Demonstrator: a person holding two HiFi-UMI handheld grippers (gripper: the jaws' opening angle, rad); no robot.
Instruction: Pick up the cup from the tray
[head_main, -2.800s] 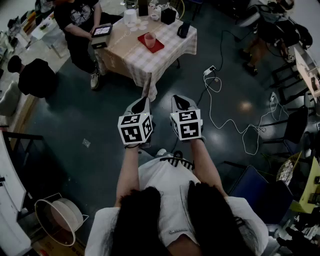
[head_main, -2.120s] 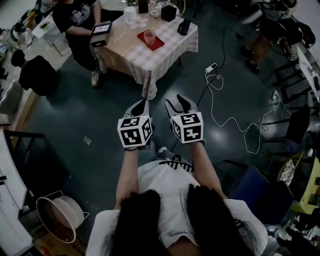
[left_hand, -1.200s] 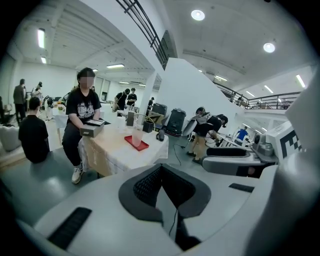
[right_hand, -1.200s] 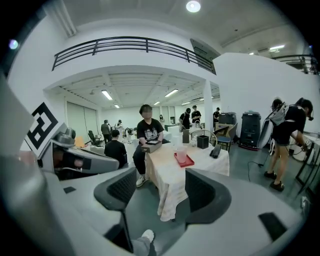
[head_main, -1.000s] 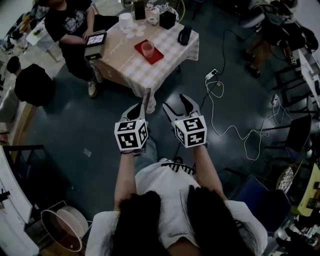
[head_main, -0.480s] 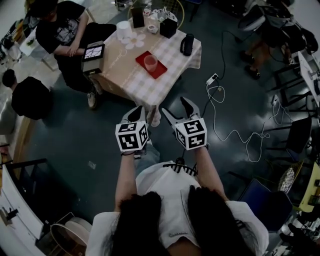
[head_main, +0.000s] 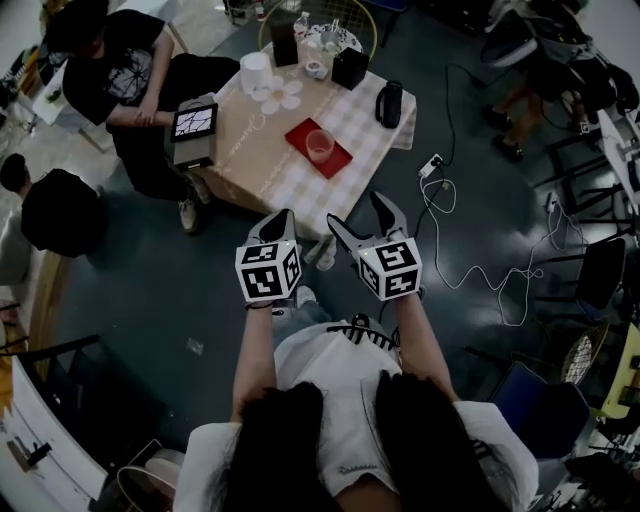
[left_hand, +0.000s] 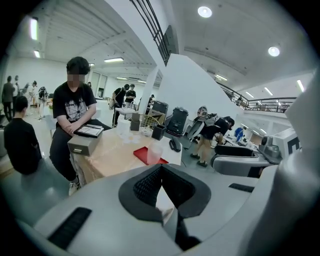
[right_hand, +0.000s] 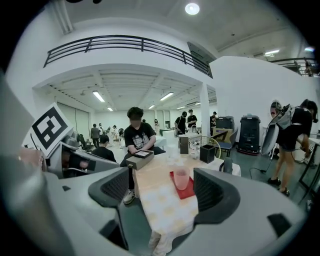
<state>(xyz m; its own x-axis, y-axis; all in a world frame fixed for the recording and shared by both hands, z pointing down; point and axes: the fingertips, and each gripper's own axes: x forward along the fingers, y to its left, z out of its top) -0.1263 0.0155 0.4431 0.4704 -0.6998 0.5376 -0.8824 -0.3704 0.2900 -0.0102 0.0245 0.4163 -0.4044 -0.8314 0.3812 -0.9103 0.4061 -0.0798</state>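
Overhead only, white cable (head_main: 440, 262) lies right of cup (head_main: 320, 145).

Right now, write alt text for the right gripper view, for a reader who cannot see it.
The right claw, whose jaws have just been opening and stand wide apart and empty, frames a distant pink cup upright on a red tray on a cloth-covered table. At left, a person in black sits behind a grey box.

We can read no words, brands or numbers. The cube (head_main: 268, 270) on our left gripper (head_main: 283, 216) and the cube (head_main: 390, 267) on our right gripper (head_main: 354, 209) bear only black-and-white square patterns; a seated person's shirt (head_main: 125, 70) has an illegible print.
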